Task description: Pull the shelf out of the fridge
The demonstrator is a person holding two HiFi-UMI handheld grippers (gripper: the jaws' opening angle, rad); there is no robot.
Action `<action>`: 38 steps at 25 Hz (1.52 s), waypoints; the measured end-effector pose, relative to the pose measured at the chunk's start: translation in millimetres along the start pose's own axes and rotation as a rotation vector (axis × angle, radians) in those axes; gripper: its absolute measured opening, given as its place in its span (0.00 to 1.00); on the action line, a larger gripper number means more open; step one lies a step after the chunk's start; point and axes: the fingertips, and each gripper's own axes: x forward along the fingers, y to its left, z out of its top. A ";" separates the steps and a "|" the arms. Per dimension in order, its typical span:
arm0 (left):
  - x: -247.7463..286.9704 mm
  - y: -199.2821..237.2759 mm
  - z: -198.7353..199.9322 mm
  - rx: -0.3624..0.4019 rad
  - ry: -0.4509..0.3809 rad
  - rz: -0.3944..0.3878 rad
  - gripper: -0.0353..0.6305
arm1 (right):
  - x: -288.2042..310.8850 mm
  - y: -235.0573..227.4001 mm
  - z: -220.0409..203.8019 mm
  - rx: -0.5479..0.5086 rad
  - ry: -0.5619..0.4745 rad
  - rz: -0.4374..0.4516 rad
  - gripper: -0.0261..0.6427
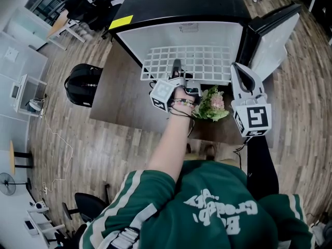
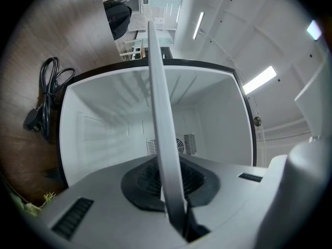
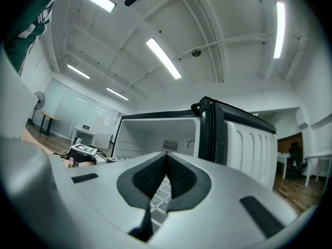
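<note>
The white wire shelf (image 1: pixel 193 62) sticks out of the open mini fridge (image 1: pixel 181 32), its front edge over the dark platform. My left gripper (image 1: pixel 177 72) is shut on that front edge. In the left gripper view the shelf (image 2: pixel 160 113) runs edge-on as a white bar pinched between the pads, with the empty fridge interior (image 2: pixel 119 123) behind it. My right gripper (image 1: pixel 241 72) hovers to the right of the shelf, near the door, shut with nothing in it. Its pads (image 3: pixel 179 178) meet at the tip, and the shelf grid (image 3: pixel 161 197) shows below them.
The fridge door (image 1: pixel 272 38) stands open at the right, also seen as the door (image 3: pixel 236 139). A bunch of flowers (image 1: pixel 210 104) lies on the platform (image 1: pixel 119 92) beside my left hand. A black cable (image 2: pixel 45 100) lies left of the fridge. A black bag (image 1: pixel 83 84) sits on the floor.
</note>
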 end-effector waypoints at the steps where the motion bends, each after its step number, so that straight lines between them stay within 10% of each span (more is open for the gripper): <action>1: -0.6 0.4 0.0 -0.001 0.000 0.002 0.11 | 0.0 0.1 0.5 0.004 -0.001 0.001 0.05; 38: -19.3 2.0 -3.4 -0.069 0.075 0.024 0.11 | -54.1 21.4 -2.0 -0.034 0.085 -0.118 0.05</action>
